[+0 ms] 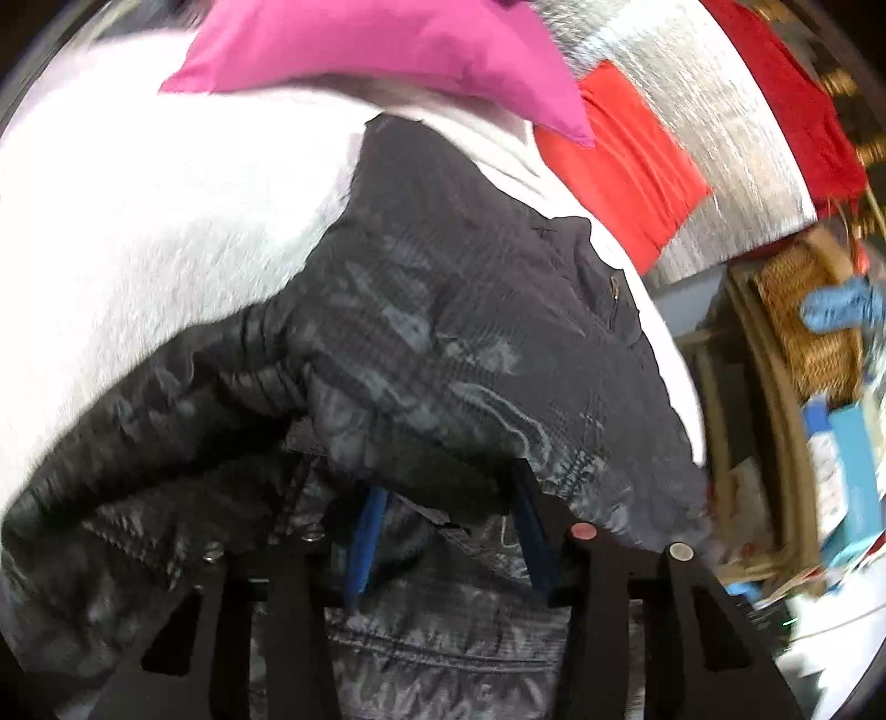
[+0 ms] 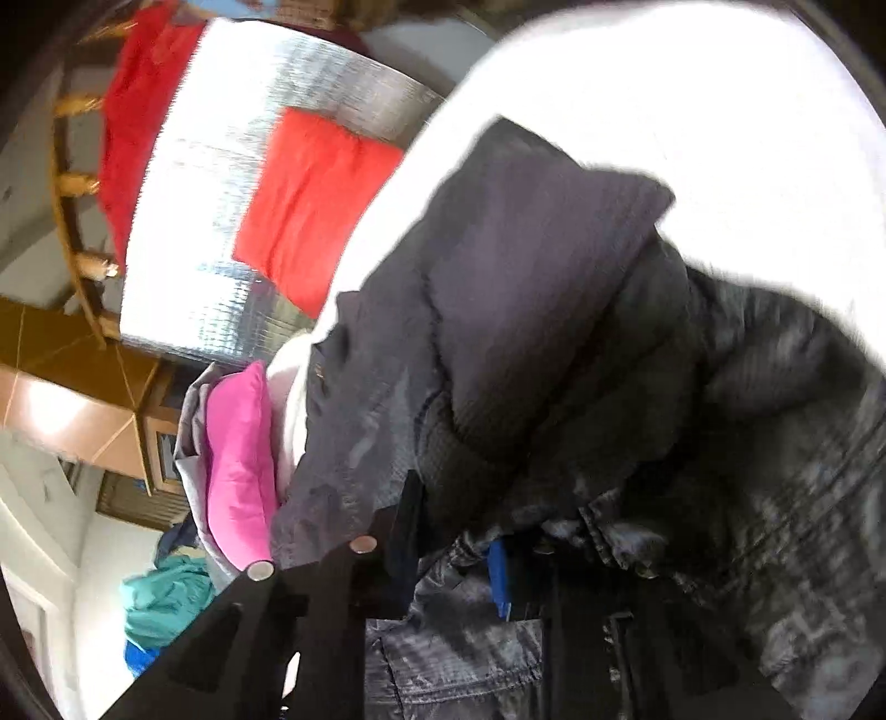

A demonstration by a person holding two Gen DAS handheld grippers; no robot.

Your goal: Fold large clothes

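A large dark grey padded jacket [image 1: 454, 332] lies bunched on a white sheet-covered surface [image 1: 138, 221]. My left gripper [image 1: 443, 531] is shut on a fold of the jacket, its blue-padded fingers [image 1: 362, 548] pressed into the fabric. In the right wrist view the same jacket [image 2: 526, 288] fills the middle, draped over my right gripper [image 2: 454, 531], which is shut on another fold of it; one blue pad [image 2: 498, 576] shows under the cloth. The jacket hides most of both fingers' tips.
A pink pillow [image 1: 376, 50] and a red pillow [image 1: 620, 166] lie beyond the jacket, by a silver foil panel [image 1: 720, 138]. A wicker basket [image 1: 814, 321] stands at right. In the right wrist view, teal clothing [image 2: 166, 603] lies on the floor at lower left.
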